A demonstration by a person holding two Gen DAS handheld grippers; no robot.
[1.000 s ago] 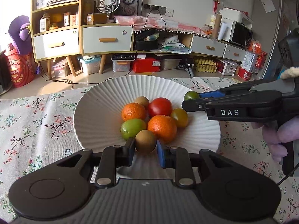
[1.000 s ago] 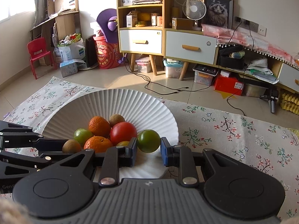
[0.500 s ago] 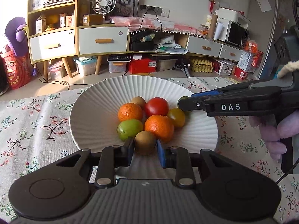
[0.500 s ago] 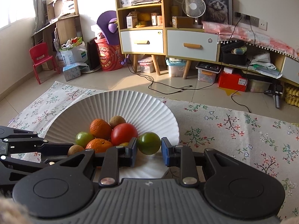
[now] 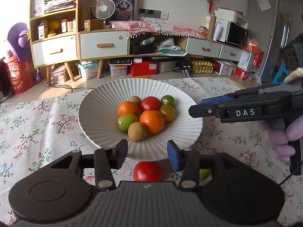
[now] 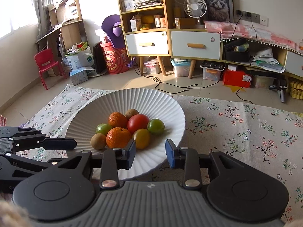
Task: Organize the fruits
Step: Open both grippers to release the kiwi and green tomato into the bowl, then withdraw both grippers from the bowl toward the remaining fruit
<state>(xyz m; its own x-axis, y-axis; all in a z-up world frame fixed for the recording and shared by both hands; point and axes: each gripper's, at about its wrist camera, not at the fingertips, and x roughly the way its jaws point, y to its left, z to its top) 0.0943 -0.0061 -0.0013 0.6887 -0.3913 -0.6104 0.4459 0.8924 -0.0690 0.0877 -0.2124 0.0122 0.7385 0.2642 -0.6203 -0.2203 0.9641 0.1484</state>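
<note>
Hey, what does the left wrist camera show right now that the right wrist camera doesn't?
Only the left wrist view shows a red tomato and a green fruit lying on the floral cloth outside the white ribbed plate, plus the silver fridge.

Only the right wrist view shows the small red chair.

Both show the plate holding eight fruits, and both the left gripper and right gripper open and empty.

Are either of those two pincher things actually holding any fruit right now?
No. The left tool and the right tool both stand open with nothing between their fingers. The kiwi and green tomato lie free in the plate.
</note>
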